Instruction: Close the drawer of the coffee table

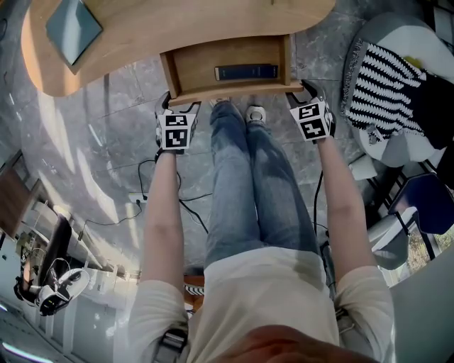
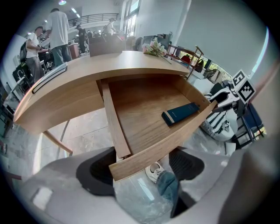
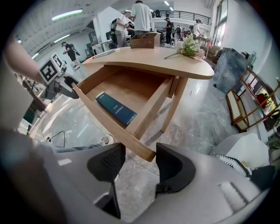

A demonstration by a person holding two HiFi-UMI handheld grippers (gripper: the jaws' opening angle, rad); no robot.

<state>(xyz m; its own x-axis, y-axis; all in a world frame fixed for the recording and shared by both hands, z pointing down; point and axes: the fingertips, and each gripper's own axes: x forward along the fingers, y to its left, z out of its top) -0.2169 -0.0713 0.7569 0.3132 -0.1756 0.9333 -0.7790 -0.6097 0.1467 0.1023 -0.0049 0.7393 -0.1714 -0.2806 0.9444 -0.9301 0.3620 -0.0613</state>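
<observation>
The wooden coffee table has its drawer pulled out, and a dark blue book lies inside. My left gripper is at the left end of the drawer front. My right gripper is at the right end. In the left gripper view the drawer front has its corner between the wide-apart jaws of the left gripper, with no pad pressing on it. In the right gripper view the right gripper stands open around the front's other corner. The book shows there too.
The person's jeans legs and white shoes are under the drawer front. A grey-blue pad lies on the table top. A black-and-white striped cushion sits on a chair to the right. Cables trail over the marble floor. Flowers and a box are on the table.
</observation>
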